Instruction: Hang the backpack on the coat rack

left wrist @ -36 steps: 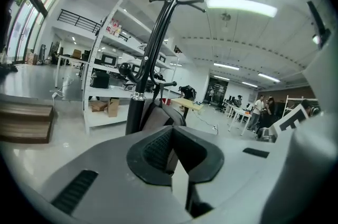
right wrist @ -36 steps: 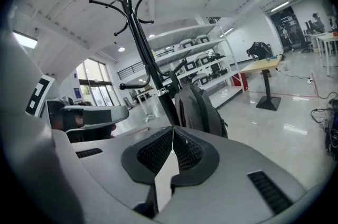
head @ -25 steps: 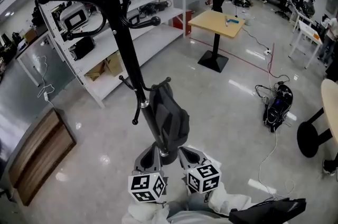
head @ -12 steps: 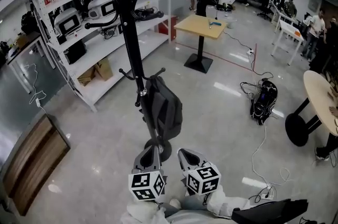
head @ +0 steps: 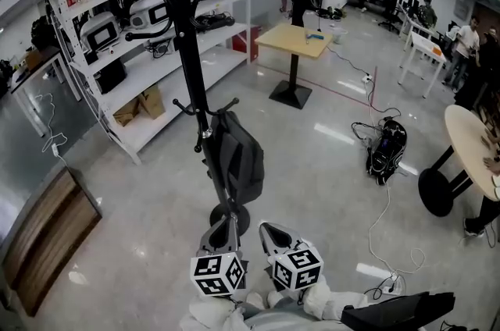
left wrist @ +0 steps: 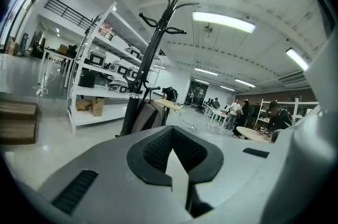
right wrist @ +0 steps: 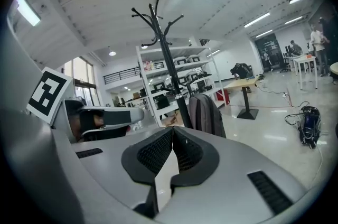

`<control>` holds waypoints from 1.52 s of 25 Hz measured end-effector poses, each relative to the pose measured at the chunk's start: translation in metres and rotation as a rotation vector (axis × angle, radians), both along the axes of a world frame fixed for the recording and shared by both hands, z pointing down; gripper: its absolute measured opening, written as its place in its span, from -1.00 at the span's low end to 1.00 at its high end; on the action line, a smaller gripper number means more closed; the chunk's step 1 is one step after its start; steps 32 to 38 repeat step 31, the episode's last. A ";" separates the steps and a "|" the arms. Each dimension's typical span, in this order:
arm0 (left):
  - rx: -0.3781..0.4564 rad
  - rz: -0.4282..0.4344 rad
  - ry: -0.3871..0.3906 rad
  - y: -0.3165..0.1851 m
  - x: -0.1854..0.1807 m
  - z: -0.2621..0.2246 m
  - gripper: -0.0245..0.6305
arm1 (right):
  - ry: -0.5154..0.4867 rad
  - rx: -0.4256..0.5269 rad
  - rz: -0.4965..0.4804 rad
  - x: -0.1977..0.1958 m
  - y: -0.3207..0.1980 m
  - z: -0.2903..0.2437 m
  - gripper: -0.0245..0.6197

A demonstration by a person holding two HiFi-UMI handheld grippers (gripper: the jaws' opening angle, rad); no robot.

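A dark grey backpack [head: 234, 158] hangs from a low hook on the black coat rack [head: 191, 64]. It also shows in the left gripper view as the backpack [left wrist: 148, 116] against the coat rack [left wrist: 153, 54]. The right gripper view has the backpack [right wrist: 206, 114] beside the coat rack [right wrist: 166, 54]. My left gripper [head: 223, 223] and right gripper [head: 270, 231] sit side by side just short of the rack's base. Both are apart from the backpack. The left gripper [left wrist: 172, 129] and the right gripper [right wrist: 172, 130] are each shut with nothing between their pads.
White shelving [head: 117, 48] with boxes and equipment stands behind the rack. A wooden pedestal table [head: 301, 40] is farther back. A wooden bench [head: 47, 240] lies at the left. A black device with cables [head: 387, 150] sits on the floor near a round table [head: 473, 142]. People stand at the far right.
Both grippers have drawn back from the coat rack's base, which now lies ahead of them. The backpack stays hanging on its hook.
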State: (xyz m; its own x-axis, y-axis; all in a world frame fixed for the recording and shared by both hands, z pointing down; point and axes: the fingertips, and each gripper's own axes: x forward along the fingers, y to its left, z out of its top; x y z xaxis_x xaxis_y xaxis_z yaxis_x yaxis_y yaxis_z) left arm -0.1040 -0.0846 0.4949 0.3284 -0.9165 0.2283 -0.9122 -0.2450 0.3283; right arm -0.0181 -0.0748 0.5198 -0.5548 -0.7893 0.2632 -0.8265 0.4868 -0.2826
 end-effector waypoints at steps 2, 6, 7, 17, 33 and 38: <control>0.000 0.004 -0.002 0.002 0.004 -0.001 -0.92 | -0.010 -0.004 -0.003 0.001 0.001 0.001 -0.88; 0.014 0.001 -0.020 0.006 0.011 -0.006 -0.92 | -0.007 0.018 -0.012 0.005 0.005 -0.004 -0.88; 0.016 -0.003 -0.021 0.007 0.012 -0.007 -0.92 | -0.002 0.030 -0.015 0.006 0.006 -0.006 -0.89; 0.015 -0.024 -0.019 0.012 0.016 -0.008 -0.92 | -0.023 0.057 -0.022 0.011 0.006 -0.014 -0.89; -0.001 -0.047 -0.019 0.016 0.014 -0.002 -0.92 | -0.027 0.050 -0.039 0.011 0.003 -0.013 -0.89; -0.001 -0.047 -0.019 0.016 0.014 -0.002 -0.92 | -0.027 0.050 -0.039 0.011 0.003 -0.013 -0.89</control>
